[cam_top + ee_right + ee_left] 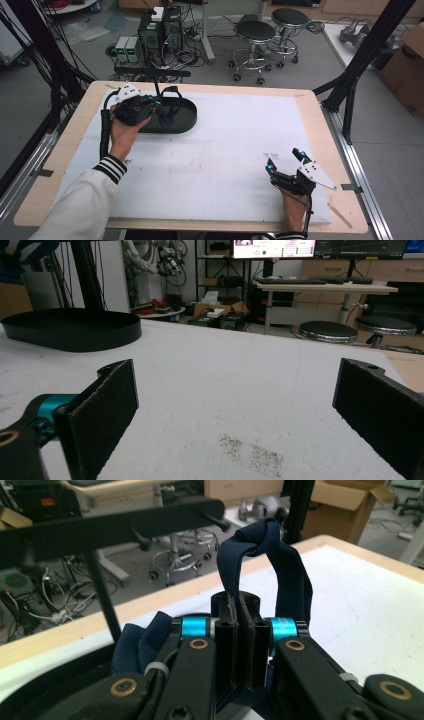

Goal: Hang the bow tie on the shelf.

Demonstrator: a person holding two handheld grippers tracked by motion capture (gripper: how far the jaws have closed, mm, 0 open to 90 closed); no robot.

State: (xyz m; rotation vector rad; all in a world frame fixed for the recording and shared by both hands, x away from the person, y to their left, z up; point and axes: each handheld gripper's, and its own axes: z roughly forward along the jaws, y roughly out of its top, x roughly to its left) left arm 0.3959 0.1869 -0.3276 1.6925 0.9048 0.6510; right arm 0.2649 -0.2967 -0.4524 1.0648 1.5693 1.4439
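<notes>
Now the left gripper (239, 630) clamps a loop of dark blue cloth strap (280, 565) rising above its jaws, over the black oval tray (187, 120); the right gripper (235, 405) rests wide apart, well away.

Grey floor. Two black round stools (256, 31) far, centre-right. PC towers (161, 29) w/ cable tangle far centre-left. Cardboard box (407, 62) far right. Desk (325, 288) w/ monitors (274, 248) at far wall.
</notes>
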